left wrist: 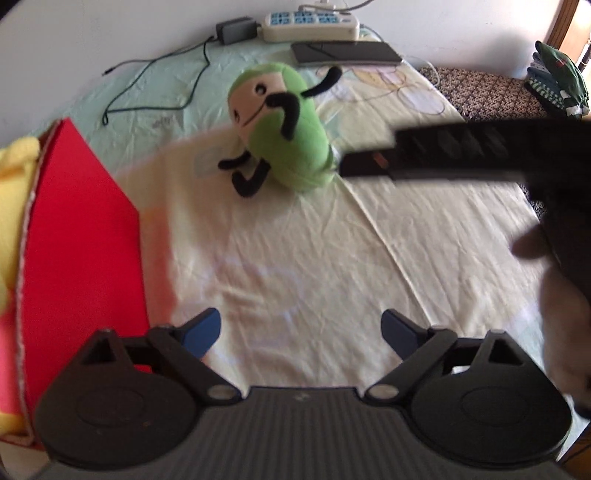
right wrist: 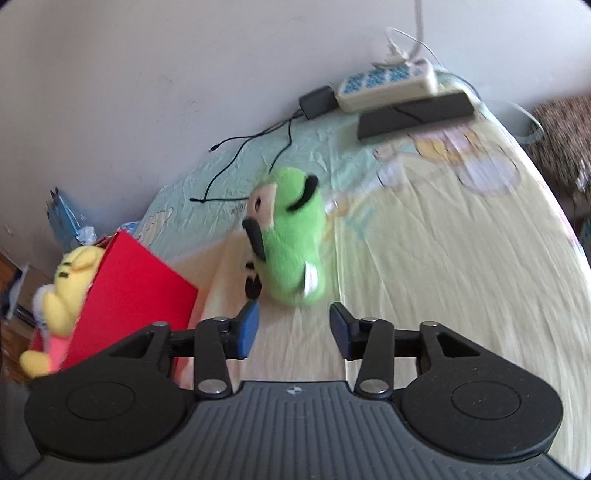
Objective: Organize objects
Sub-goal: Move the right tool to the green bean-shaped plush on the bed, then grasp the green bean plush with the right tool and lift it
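Blue-padded left tool [left wrist: 301, 332] is gaping wide over bare bed sheet [left wrist: 314, 266]; right tool [right wrist: 293, 328] is standing half open, empty, just short of the green plush [right wrist: 291, 243]. Only the right view is showing the yellow plush's [right wrist: 70, 280] face in the red box [right wrist: 136, 295]

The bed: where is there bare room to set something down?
The widest bare patch of sheet lies between the red box and the bed's right side, in front of the green plush toy. It is crowded at the wall: power strip, adapter, cable and a flat black device.
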`<state>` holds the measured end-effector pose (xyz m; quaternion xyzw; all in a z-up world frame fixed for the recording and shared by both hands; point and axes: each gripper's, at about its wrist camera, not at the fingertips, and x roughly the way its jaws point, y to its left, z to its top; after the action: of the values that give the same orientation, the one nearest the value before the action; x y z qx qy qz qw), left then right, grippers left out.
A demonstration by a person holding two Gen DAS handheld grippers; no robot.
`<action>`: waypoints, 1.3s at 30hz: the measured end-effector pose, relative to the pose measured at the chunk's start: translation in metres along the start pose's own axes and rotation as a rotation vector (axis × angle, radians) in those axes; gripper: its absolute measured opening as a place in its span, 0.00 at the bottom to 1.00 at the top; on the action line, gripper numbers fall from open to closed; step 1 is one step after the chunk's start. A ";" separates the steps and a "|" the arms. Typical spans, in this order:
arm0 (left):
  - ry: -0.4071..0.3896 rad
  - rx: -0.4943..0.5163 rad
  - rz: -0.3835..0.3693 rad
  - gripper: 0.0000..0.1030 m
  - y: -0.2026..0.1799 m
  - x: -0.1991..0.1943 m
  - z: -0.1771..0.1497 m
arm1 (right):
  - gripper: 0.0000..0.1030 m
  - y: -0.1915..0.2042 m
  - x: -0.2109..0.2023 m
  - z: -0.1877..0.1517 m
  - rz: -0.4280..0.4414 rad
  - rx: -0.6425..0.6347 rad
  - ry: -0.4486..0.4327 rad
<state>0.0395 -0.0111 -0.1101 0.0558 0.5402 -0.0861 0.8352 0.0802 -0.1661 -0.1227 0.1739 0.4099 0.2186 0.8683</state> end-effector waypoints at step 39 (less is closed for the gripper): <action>-0.018 0.145 -0.325 0.91 -0.004 -0.032 -0.075 | 0.46 -0.023 -0.075 -0.101 0.222 0.308 0.220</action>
<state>-0.0410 0.0019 -0.1121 0.0272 0.5270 -0.2591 0.8089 -0.0363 -0.2122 -0.1470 0.3236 0.5090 0.2655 0.7521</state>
